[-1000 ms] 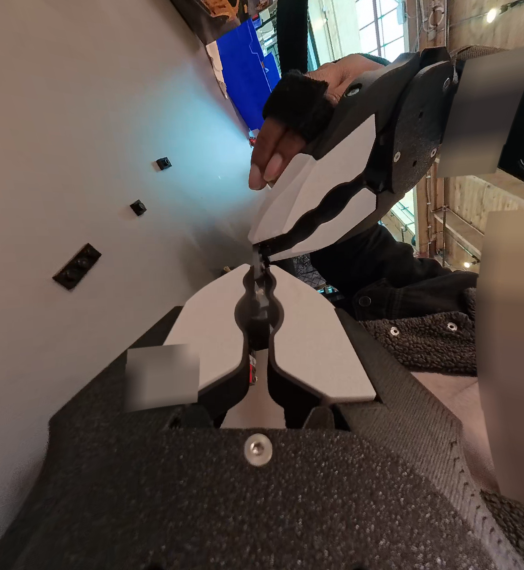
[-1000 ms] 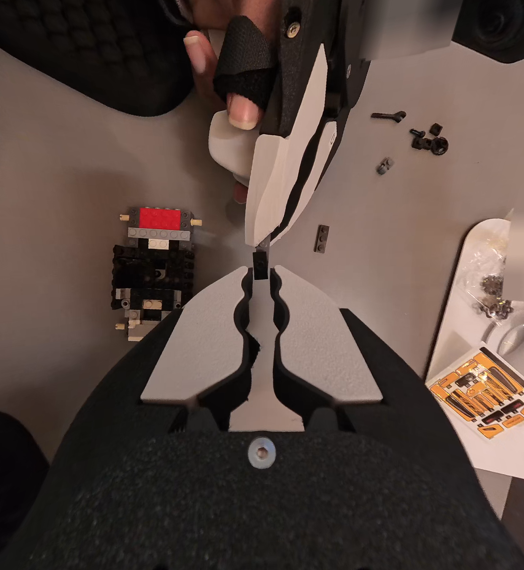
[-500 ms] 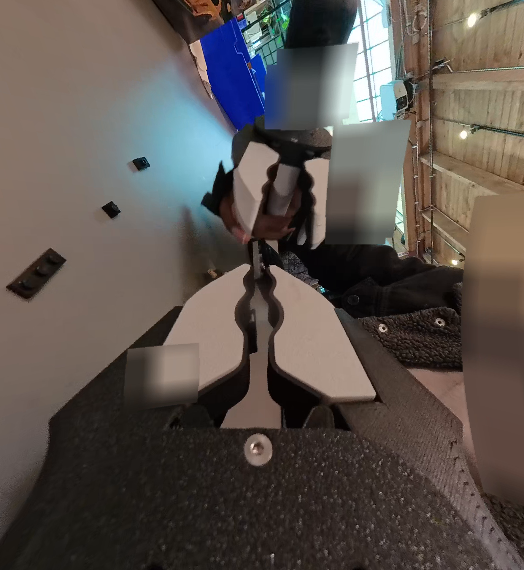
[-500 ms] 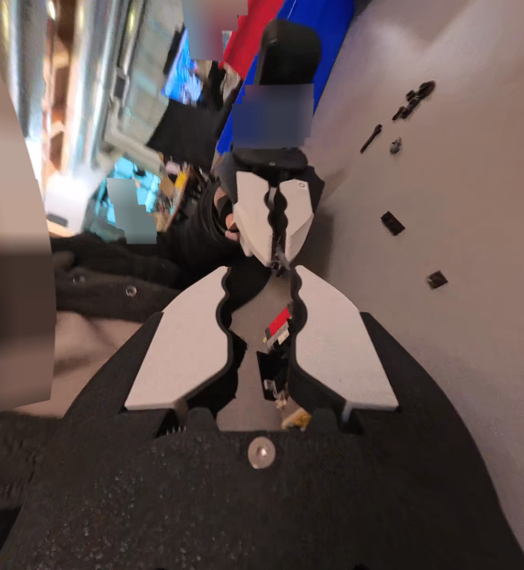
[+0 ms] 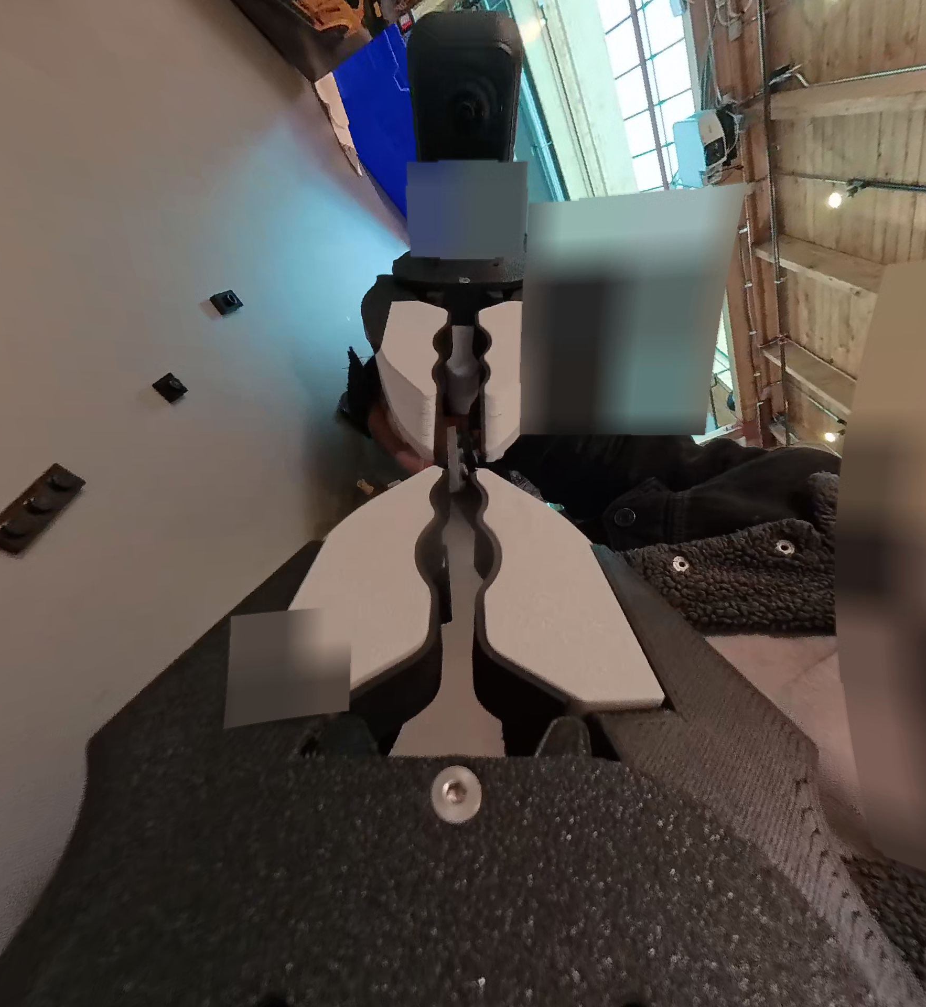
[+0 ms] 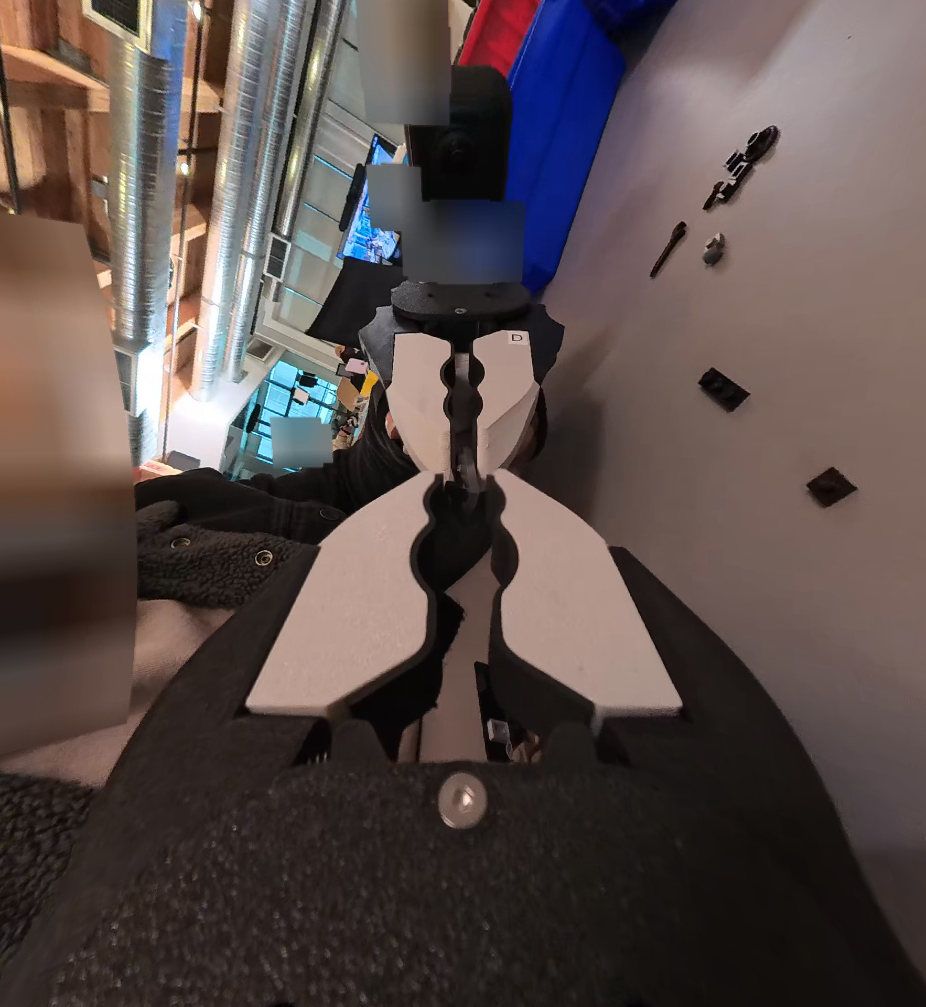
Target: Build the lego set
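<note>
Between the tips of my left gripper [image 5: 456, 480] I am pinching a small grey lego piece [image 5: 454, 463], with the fingers drawn in tight around it. Facing it tip to tip, my right gripper [image 6: 465, 482] is standing slightly wider at the tips, and a small dark piece [image 6: 469, 473] is sitting right where the two grippers are meeting; I cannot tell whether the right fingers are actually gripping it or only touching it. Both grippers are being held up off the grey table [image 5: 96, 272], pointing straight at each other, so each camera is looking into the other one's white fingers.

Farther out in the left view, a flat black plate with three studs [image 5: 30, 516] is lying on the table, with two small black square pieces [image 5: 170, 387] and [image 5: 226, 301] spaced well apart beyond it. In the right view, a black plate [image 6: 723, 389] and a small black square [image 6: 831, 486] are lying on the table too, and past them a thin black rod [image 6: 668, 249], a little grey bit [image 6: 713, 248] and a cluster of black parts [image 6: 744, 163]. A dark fleecy jacket with snap buttons [image 5: 722, 572] is bunching beside the table, and a blue bin [image 6: 559, 136] is sitting at the far end.
</note>
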A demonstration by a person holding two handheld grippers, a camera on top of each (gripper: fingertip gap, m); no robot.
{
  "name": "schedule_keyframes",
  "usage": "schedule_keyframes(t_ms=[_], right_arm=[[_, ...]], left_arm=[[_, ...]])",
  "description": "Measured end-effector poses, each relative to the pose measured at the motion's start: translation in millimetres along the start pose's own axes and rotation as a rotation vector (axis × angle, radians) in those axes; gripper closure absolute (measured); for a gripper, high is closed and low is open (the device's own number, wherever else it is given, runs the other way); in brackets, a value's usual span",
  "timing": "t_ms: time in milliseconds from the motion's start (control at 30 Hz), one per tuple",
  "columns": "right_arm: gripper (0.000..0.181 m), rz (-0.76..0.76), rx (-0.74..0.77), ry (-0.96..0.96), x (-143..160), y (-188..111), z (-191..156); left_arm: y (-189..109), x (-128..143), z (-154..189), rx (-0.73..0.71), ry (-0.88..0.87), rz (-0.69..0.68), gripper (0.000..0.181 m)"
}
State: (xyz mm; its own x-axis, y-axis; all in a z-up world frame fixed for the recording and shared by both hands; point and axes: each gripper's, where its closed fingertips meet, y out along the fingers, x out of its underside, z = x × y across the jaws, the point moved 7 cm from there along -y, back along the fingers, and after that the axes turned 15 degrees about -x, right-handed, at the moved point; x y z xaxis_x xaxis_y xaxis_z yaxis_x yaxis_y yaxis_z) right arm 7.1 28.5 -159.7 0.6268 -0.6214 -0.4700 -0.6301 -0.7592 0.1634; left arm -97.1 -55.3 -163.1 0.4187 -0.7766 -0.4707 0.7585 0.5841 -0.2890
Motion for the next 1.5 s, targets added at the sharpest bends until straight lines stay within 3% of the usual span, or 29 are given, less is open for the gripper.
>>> schedule_keyframes(t_ms=[167, 300, 500, 833, 1500], right_arm=[[0.171, 0.063, -0.079, -0.032, -3, 3, -10], [0.172, 0.077, -0.087, -0.261, -6, 7, -32], [0.171, -0.019, 0.02, -0.659, -3, 14, -60], [0.171, -0.252, 0.187, -1.076, 13, 21, -84], [0.172, -0.173, 0.096, -1.224, 23, 27, -101]], left_arm=[[-6, -7, 13, 0.002, 0.106, 0.102, 0.177], [-13, -11, 35, -0.022, 0.289, 0.192, 0.176], [-17, -8, 58, -0.025, 0.518, 0.272, 0.177], [-19, 7, 77, -0.087, 0.894, 0.303, 0.177], [-23, 19, 97, -0.064, 1.11, 0.457, 0.177]])
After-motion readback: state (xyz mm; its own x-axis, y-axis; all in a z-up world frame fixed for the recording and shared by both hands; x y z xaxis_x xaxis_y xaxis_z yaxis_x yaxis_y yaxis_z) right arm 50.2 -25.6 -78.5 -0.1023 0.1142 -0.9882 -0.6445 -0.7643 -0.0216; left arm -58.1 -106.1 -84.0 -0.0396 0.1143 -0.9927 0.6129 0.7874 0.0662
